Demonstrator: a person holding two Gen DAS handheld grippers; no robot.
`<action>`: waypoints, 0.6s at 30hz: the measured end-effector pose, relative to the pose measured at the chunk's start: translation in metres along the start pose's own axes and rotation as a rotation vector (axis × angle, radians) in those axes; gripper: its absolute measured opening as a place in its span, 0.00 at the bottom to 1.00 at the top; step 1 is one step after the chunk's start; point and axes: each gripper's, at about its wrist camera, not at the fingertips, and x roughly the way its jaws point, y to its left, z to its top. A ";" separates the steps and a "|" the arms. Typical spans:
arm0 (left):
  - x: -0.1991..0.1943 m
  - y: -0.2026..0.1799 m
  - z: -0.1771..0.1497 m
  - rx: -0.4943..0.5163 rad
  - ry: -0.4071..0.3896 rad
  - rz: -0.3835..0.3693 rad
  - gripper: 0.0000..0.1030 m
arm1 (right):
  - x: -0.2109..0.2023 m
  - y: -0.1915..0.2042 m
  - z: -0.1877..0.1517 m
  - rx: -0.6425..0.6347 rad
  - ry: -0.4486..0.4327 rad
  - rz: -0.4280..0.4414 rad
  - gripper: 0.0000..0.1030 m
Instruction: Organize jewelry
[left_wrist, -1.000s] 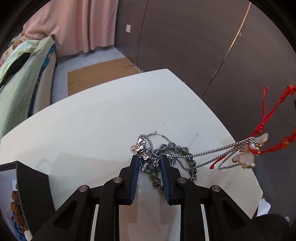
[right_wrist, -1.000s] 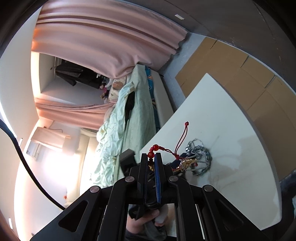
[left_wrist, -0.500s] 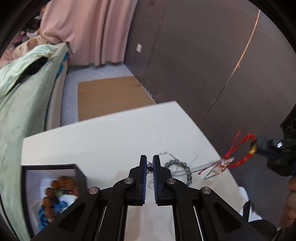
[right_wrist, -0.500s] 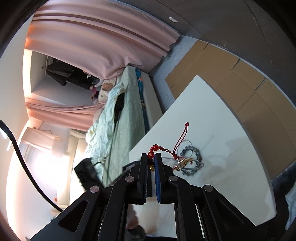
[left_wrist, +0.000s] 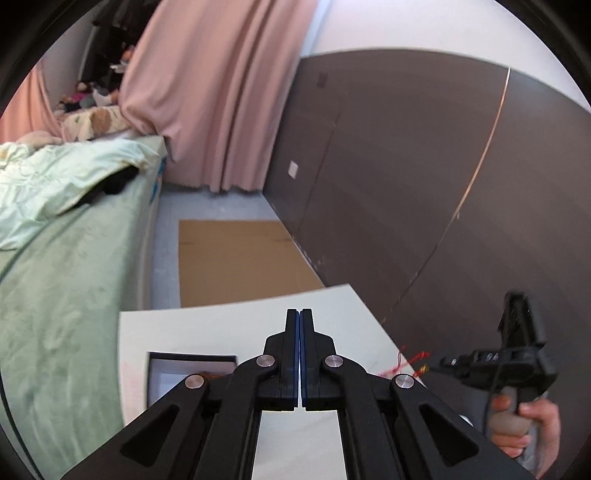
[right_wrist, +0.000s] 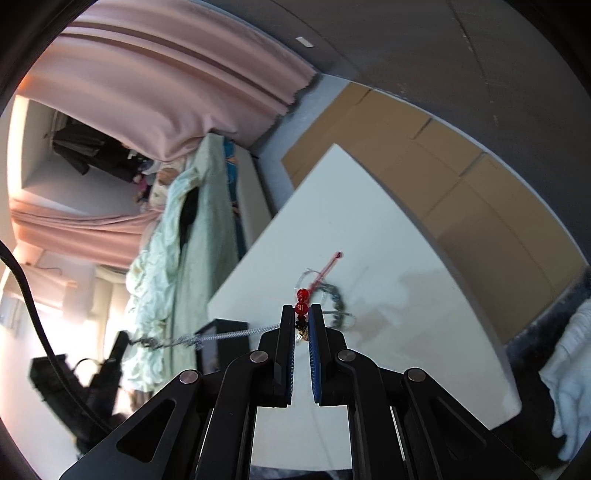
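Step in hand, as judged: untangling the jewelry. The right hand-held gripper (right_wrist: 302, 314) is nearly closed, pinching the red beaded cord (right_wrist: 302, 300). The left hand-held gripper (left_wrist: 299, 319) has just closed fully; the right wrist view suggests it holds one end of the silver chain (right_wrist: 225, 335). The chain runs taut, roughly level, from that gripper toward the bead bracelet (right_wrist: 337, 301) on the desk (right_wrist: 406, 295). Next move calls for pulling the pieces apart, then placing one in the box (left_wrist: 192, 360).
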 end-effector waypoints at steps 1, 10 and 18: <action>-0.006 0.002 0.001 -0.006 -0.012 0.001 0.00 | 0.000 -0.002 -0.001 0.003 -0.003 -0.016 0.09; -0.035 0.011 -0.001 -0.014 -0.010 -0.003 0.00 | -0.009 0.010 -0.018 -0.021 -0.014 0.019 0.09; -0.013 0.000 -0.027 0.004 0.141 -0.056 0.12 | -0.033 0.054 -0.037 -0.150 -0.064 0.168 0.09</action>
